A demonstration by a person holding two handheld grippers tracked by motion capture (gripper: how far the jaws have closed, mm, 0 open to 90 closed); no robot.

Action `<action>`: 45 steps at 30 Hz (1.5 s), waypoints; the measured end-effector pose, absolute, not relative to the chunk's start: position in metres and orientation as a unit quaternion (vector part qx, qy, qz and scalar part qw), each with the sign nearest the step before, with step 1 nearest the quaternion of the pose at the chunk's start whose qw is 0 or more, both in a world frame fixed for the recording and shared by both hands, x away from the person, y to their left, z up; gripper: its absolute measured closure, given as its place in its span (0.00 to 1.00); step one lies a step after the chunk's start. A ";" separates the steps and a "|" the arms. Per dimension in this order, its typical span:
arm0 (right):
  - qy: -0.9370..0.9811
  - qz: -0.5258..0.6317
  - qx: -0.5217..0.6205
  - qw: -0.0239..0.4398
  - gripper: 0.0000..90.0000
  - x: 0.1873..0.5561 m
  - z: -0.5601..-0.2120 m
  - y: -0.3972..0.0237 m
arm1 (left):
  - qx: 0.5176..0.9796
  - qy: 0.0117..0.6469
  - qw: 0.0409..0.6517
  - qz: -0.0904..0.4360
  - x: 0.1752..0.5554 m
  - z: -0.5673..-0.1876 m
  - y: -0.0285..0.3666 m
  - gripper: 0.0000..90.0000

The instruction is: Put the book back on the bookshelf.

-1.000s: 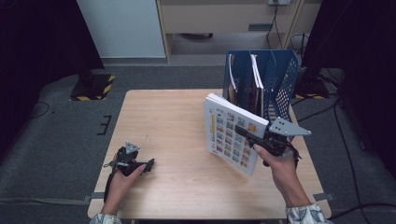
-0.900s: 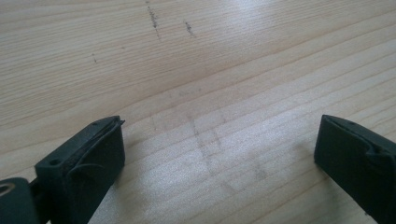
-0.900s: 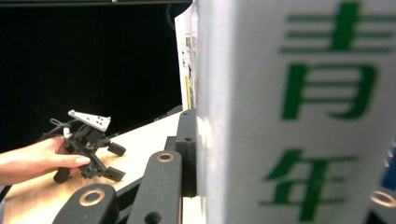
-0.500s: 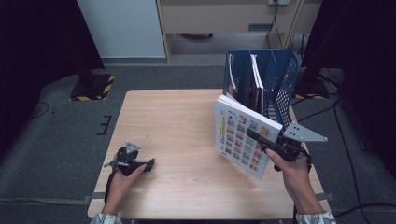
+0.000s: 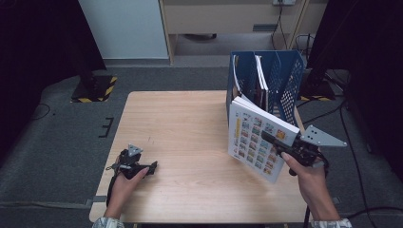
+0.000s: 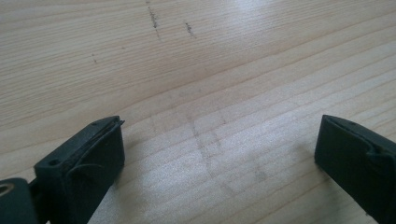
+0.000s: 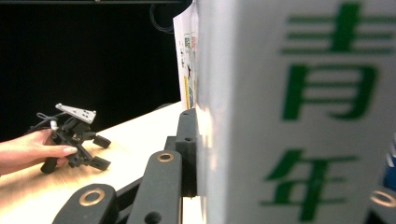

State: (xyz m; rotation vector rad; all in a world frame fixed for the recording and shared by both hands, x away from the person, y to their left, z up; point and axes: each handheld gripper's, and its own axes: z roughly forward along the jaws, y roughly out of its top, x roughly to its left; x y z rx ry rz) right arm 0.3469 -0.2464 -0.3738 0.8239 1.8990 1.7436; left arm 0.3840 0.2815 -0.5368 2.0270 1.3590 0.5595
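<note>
A thick white book [image 5: 249,135] with a grid of small colour pictures on its cover stands tilted above the right side of the wooden table [image 5: 190,123]. My right gripper [image 5: 273,140] is shut on its spine edge. In the right gripper view the book [image 7: 289,70] with green characters sits between the jaws of my right gripper [image 7: 285,158], the left pad pressed flat against it. My left gripper [image 5: 151,166] rests on the table near the front left corner, held by a hand. Its jaws stand wide apart over bare wood, so my left gripper [image 6: 215,154] is open with nothing in it.
A blue mesh file rack [image 5: 287,80] stands at the table's far right corner with books upright in it, just behind the held book. Dark floor surrounds the table. The left gripper [image 7: 100,151] lies far off in the right gripper view.
My right gripper has carried the book to the right, toward the table's right edge. The left gripper and hand have stayed put.
</note>
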 end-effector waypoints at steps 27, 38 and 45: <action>0.678 0.613 0.333 0.231 0.82 0.340 -0.383 -0.286 | 0.770 0.513 0.314 0.211 0.384 -0.537 0.281 0.01; 0.671 0.612 0.342 0.242 0.82 0.334 -0.381 -0.299 | 0.770 0.514 0.313 0.211 0.384 -0.537 0.280 0.00; 0.674 0.603 0.349 0.245 0.82 0.333 -0.382 -0.306 | 0.769 0.516 0.312 0.211 0.385 -0.537 0.280 0.00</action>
